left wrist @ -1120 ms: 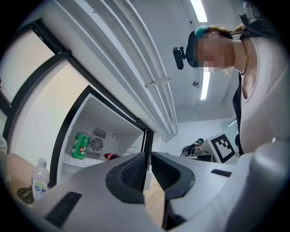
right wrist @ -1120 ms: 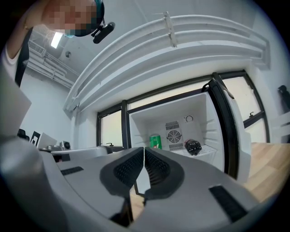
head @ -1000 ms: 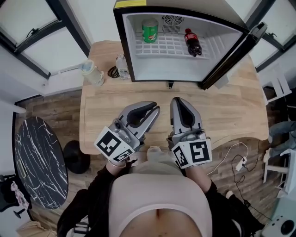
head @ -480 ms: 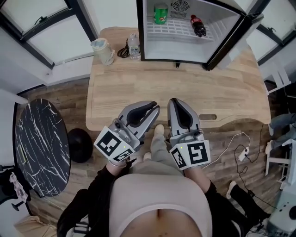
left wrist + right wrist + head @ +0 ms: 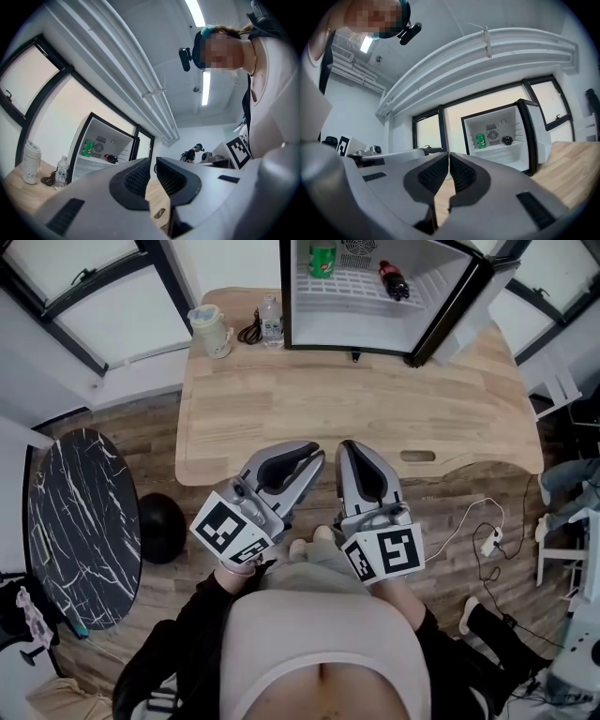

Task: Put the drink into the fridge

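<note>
Fridge (image 5: pixel 361 329), door open, at far edge of wooden surface (image 5: pixel 375 409); green can (image 5: pixel 322 259) and dark cola bottle (image 5: pixel 392 279) on its wire shelf. Left tool (image 5: pixel 317 457) and right tool (image 5: pixel 347 448): jaws closed, empty, well apart from fridge.

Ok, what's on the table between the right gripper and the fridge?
Nothing: in the head view, only bare wooden table lies between the right gripper and the open fridge.

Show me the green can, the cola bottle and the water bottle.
green can (image 5: pixel 322 261): head view, on its side wall.
cola bottle (image 5: pixel 394 282): head view, on its dark body.
water bottle (image 5: pixel 271 324): head view, on its body.
</note>
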The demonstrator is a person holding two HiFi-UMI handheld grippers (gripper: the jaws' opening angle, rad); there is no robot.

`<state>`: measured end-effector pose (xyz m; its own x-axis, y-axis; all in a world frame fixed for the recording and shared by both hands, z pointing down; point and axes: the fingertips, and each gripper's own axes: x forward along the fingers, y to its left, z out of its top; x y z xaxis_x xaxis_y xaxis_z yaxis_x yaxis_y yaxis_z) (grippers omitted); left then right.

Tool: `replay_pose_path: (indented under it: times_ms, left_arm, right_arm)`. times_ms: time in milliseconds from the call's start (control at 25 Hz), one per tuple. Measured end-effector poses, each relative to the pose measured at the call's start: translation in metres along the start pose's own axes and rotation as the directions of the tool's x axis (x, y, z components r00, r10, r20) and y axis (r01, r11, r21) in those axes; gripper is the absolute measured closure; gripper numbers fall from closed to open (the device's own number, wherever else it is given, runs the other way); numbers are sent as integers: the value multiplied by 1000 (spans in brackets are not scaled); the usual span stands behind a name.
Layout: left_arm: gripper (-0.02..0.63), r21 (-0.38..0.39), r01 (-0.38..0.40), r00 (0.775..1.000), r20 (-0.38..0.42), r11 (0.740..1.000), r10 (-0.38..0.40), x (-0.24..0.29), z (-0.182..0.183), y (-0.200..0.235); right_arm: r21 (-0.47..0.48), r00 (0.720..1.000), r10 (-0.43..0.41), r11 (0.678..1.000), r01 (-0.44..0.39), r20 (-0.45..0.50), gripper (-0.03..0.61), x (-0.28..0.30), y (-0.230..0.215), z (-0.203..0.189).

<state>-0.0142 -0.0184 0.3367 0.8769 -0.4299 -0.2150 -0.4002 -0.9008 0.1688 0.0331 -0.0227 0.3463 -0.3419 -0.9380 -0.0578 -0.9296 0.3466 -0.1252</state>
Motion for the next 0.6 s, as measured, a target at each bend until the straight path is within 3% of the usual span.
replay_pose_path:
  times_ms: [600]
  left_arm:
    - [567,18,27,1000,0,999,-27,-12,4,-41]
  right_arm:
    - [26,1000,10,1000,-10,20,546,-39,15,6]
